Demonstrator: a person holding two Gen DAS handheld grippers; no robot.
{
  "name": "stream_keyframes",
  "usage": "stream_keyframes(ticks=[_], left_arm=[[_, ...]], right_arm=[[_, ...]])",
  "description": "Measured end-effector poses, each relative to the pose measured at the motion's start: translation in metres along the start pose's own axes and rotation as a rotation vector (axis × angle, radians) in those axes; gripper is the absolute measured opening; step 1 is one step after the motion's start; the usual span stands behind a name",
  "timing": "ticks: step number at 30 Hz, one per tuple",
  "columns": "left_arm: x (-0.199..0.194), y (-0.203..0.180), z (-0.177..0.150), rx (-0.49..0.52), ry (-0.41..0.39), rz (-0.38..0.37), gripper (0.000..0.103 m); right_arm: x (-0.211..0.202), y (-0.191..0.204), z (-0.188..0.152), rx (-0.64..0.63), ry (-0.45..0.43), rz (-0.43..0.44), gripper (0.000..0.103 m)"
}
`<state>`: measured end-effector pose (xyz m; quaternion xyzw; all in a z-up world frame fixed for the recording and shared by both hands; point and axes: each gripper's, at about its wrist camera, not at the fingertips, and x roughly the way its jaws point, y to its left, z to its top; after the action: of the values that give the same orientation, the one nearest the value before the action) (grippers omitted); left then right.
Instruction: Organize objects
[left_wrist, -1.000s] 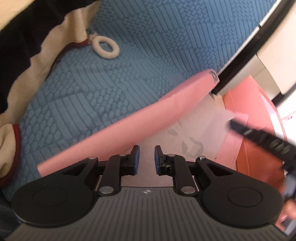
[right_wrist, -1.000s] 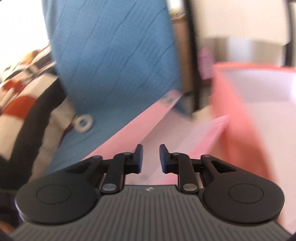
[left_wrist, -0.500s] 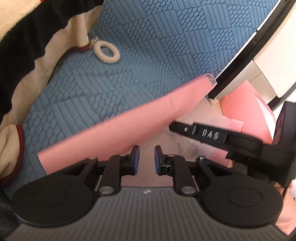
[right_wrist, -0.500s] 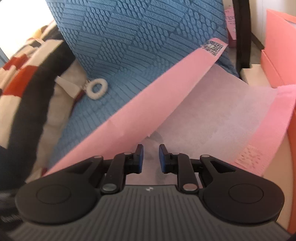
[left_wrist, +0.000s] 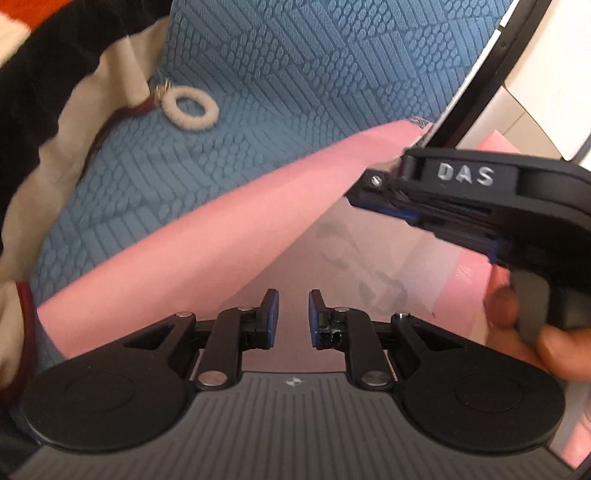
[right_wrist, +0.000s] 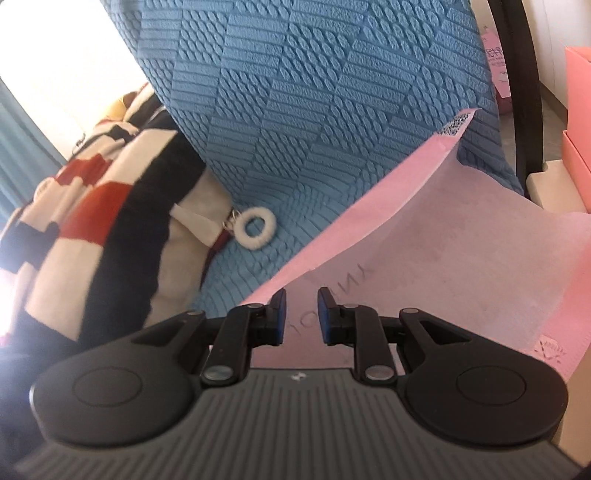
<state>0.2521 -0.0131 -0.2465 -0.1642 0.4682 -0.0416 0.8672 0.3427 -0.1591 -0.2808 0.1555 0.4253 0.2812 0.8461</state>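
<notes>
- Tools first: the left tool (left_wrist: 291, 314) sits low over a pink box (left_wrist: 221, 236), fingers parted by a narrow gap with nothing between them; the right tool (right_wrist: 301, 314) is likewise slightly spread and empty.
- Just ahead of both lies white tissue paper (right_wrist: 461, 236) lining the open box, with faint dark printing showing through.
- The box's pink wall runs diagonally, from near left to far right, so its long axis crosses both tools' line of reach at a slant.
- In the left wrist view the right tool (left_wrist: 461, 195) enters from the right, above the tissue and farther in, so it looks the nearer to the box's far end; the left tool is nearer the near corner.
- Beyond the wall spreads a blue quilted bed cover (right_wrist: 332, 92).
- On it, farther left, rests a white fuzzy ring (right_wrist: 256, 227) attached to a striped fabric bag (right_wrist: 110, 221), well apart from the box.
</notes>
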Motion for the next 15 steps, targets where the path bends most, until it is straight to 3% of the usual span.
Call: stream_keyframes(ticks=[3, 7, 11, 15], left_arm=[[0.005, 0.007, 0.012, -0.039, -0.025, 0.024, 0.019], [0.006, 0.021, 0.028, -0.119, -0.066, 0.043, 0.019], [0.007, 0.035, 0.041, -0.186, -0.087, 0.057, 0.019], [0.008, 0.042, 0.050, -0.230, -0.102, 0.061, 0.019]], right_arm=[[-0.002, 0.000, 0.002, 0.015, -0.013, -0.020, 0.022], [-0.019, 0.005, 0.002, -0.037, -0.029, -0.162, 0.023], [-0.051, -0.003, -0.005, -0.029, -0.075, -0.239, 0.024], [-0.079, -0.011, -0.017, -0.004, -0.120, -0.351, 0.035]])
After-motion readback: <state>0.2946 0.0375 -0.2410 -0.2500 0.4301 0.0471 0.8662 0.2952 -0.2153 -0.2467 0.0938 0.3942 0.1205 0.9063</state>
